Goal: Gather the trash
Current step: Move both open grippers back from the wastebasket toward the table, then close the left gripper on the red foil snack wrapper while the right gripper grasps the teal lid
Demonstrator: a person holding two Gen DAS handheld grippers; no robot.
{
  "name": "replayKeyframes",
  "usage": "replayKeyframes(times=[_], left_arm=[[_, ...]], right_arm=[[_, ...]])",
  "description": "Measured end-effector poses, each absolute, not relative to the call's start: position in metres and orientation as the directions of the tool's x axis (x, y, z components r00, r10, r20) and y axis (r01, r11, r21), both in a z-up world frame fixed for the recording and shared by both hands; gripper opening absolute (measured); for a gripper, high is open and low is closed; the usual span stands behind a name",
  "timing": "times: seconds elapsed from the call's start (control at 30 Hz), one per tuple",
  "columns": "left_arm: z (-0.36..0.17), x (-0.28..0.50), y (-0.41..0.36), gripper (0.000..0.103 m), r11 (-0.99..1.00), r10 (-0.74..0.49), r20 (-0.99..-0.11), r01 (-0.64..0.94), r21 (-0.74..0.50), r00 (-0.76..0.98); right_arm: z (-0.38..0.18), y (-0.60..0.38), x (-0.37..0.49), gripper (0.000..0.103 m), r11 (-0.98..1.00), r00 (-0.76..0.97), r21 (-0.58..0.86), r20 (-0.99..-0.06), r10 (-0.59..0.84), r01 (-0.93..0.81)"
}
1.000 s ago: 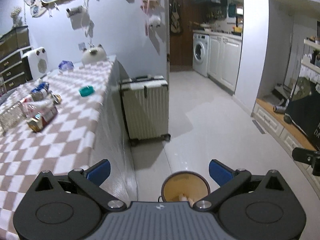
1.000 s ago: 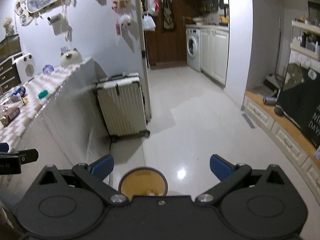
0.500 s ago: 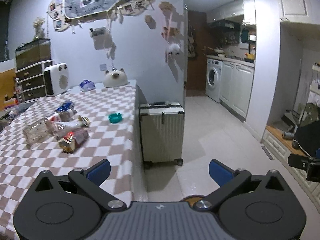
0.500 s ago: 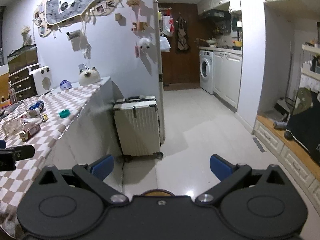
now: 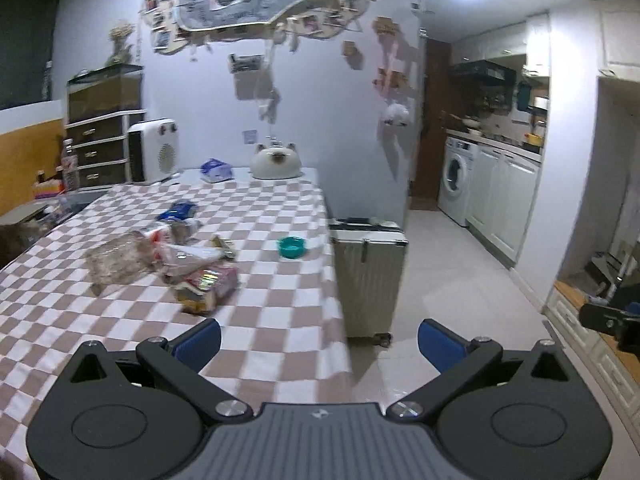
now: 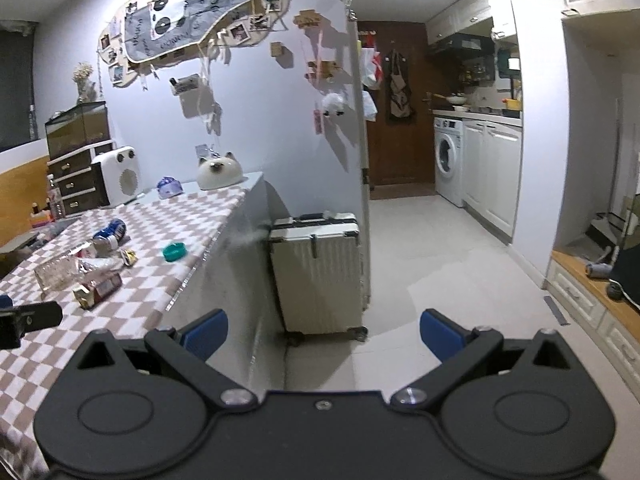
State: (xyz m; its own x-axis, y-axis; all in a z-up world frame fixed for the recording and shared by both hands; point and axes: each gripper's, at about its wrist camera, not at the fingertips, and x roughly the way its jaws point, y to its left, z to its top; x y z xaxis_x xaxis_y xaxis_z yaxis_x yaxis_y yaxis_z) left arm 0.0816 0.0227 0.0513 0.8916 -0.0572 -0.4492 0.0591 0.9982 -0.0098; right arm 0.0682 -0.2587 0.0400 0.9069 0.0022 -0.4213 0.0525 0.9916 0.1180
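On the checked worktop (image 5: 280,280), a heap of trash near the middle: a clear crumpled plastic bag (image 5: 116,260), a shiny snack wrapper (image 5: 206,284) nearest the camera, a clear bottle (image 5: 180,236) lying on its side, and a blue can (image 5: 176,211) just behind. Right of the heap and apart from it, a small teal dish (image 5: 292,247). At the far end, a white cat-shaped ornament (image 5: 276,163), a blue packet (image 5: 216,170) and a white fan heater (image 5: 154,155). Beyond the worktop's right edge, a pale ribbed suitcase (image 5: 368,276) upright on the tiled floor (image 6: 440,260), and a washing machine (image 6: 448,160) further back. Left gripper (image 5: 318,340) above the worktop's near edge, jaws spread wide, nothing between them. Right gripper (image 6: 324,330) off to the side over the floor, likewise spread wide and empty. Same trash heap (image 6: 86,268) well left in the right wrist view.
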Motion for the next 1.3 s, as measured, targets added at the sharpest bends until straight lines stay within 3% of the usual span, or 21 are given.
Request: replayKeyframes(times=[0.4, 0.6, 0.93, 1.17, 1.3], left_arm=[[0.053, 0.122, 0.103, 0.103, 0.998, 0.021, -0.399, 0.006, 0.064, 0.917], [0.042, 0.155, 0.136, 0.103, 0.997, -0.014, -0.417, 0.047, 0.068, 0.909], [0.002, 0.228, 0.159, 0.102, 0.972, -0.19, -0.495, 0.232, 0.024, 0.848], [-0.022, 0.268, 0.162, 0.08, 0.97, -0.18, -0.526, 0.238, 0.044, 0.831], [-0.031, 0.282, 0.166, 0.074, 0.975, -0.178, -0.523, 0.222, 0.022, 0.833]], right_arm=[[0.034, -0.215, 0.118, 0.103, 0.985, 0.921, 0.165, -0.375, 0.105, -0.045], [0.03, -0.185, 0.14, 0.103, 0.981, 0.908, 0.157, -0.384, 0.167, -0.114], [0.02, -0.143, 0.177, 0.103, 0.974, 0.909, 0.173, -0.364, 0.202, -0.147], [0.01, -0.124, 0.22, 0.103, 0.974, 0.899, 0.139, -0.379, 0.219, -0.179], [0.008, -0.114, 0.247, 0.103, 0.964, 0.884, 0.122, -0.386, 0.264, -0.235]])
